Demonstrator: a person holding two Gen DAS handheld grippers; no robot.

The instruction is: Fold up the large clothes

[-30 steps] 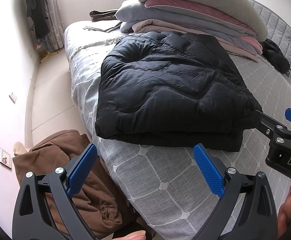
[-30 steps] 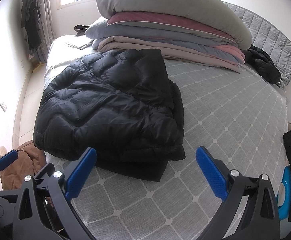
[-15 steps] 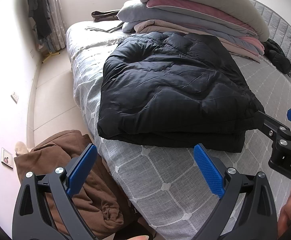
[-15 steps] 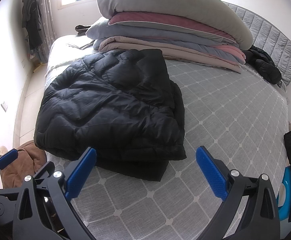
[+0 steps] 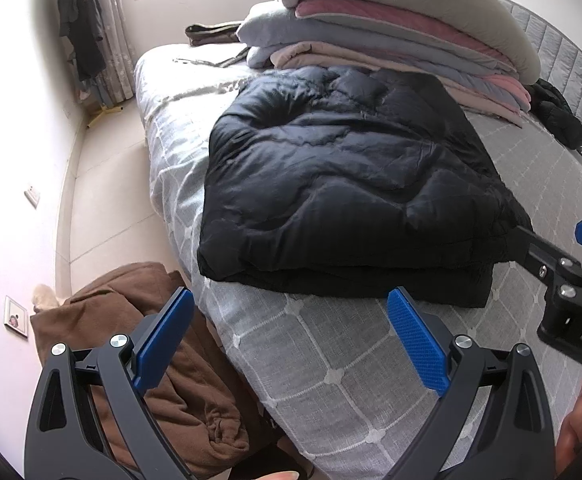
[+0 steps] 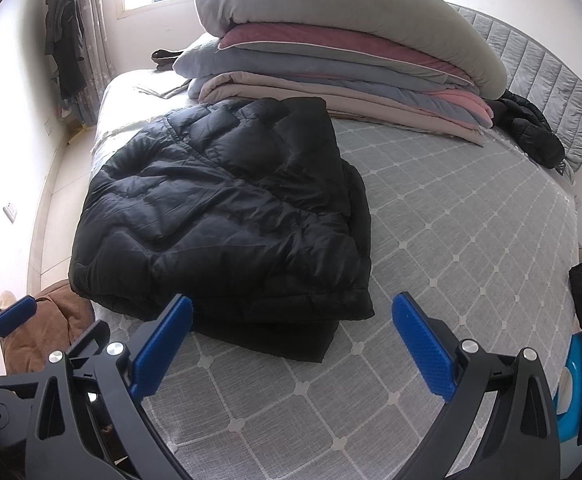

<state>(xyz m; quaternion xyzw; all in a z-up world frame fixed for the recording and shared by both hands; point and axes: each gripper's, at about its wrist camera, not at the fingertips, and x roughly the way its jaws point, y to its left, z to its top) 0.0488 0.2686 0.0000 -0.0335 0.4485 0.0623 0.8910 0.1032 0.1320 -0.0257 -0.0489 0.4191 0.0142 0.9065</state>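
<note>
A black puffer jacket point(image 5: 343, 184) point(image 6: 227, 216) lies folded into a thick rectangle on the grey checked bed point(image 5: 331, 364) point(image 6: 451, 240), near its left edge. My left gripper point(image 5: 291, 336) hovers open over the bed's near corner, short of the jacket, with nothing between its blue pads. My right gripper point(image 6: 291, 340) is open too, just in front of the jacket's near right corner, and holds nothing. The right gripper's body point(image 5: 563, 292) shows at the right edge of the left wrist view, and the left gripper's blue tip point(image 6: 15, 314) at the left edge of the right wrist view.
Stacked folded quilts point(image 6: 351, 52) point(image 5: 391, 32) fill the bed's far side. A second dark garment point(image 6: 531, 128) lies by the grey headboard point(image 6: 539, 80). A brown garment point(image 5: 139, 360) is heaped on the floor left of the bed. Dark clothes point(image 5: 83, 36) hang by the window.
Both grippers have drawn back a little from the jacket. Both stay open, and the jacket has not moved.
</note>
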